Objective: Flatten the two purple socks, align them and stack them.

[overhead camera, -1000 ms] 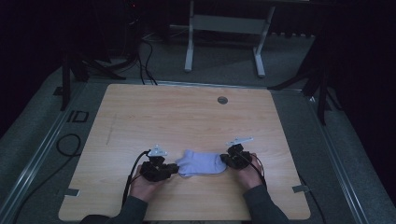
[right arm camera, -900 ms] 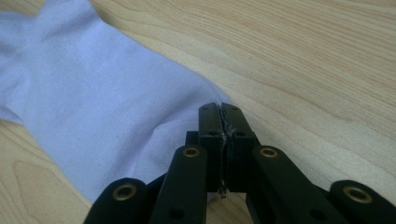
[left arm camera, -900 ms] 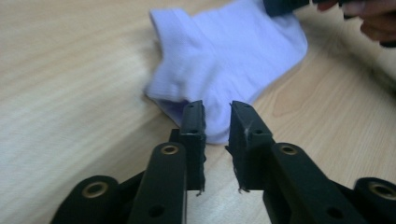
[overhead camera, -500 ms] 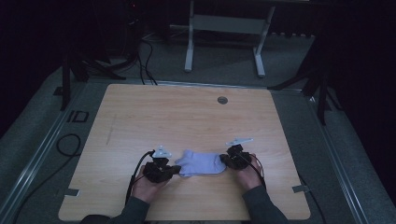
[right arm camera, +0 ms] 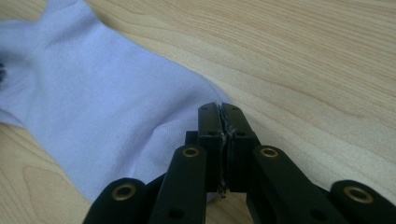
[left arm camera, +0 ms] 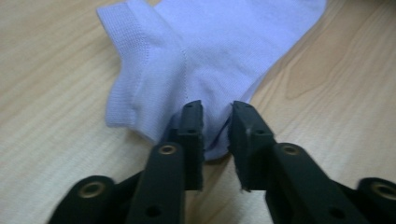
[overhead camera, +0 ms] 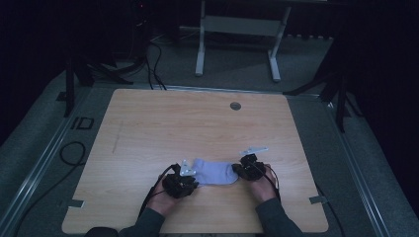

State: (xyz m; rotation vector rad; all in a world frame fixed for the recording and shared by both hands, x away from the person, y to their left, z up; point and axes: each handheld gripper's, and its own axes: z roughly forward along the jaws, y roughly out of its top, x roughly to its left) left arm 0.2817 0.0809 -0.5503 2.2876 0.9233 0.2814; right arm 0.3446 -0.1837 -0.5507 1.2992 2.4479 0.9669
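Observation:
A pale lilac sock (overhead camera: 215, 173) lies flat near the front of the wooden table (overhead camera: 197, 123). At its left end is my left gripper (overhead camera: 194, 179). In the left gripper view the jaws (left arm camera: 217, 116) stand a little apart, with the sock's (left arm camera: 201, 60) edge bunched loosely in the gap. They have just been opening. At the other end my right gripper (overhead camera: 237, 171) is shut on the sock. In the right gripper view its jaws (right arm camera: 219, 112) pinch a thin bit of the sock's (right arm camera: 93, 107) edge.
A round grommet hole (overhead camera: 235, 105) sits near the table's far edge. Beyond the table stands a metal stand frame (overhead camera: 237, 29). A black cable (overhead camera: 69, 153) loops on the floor at the left. Bare wood spreads behind and beside the sock.
My left gripper has slid a little to the right, closer in on the sock's left end. The right gripper and its end of the sock have stayed put.

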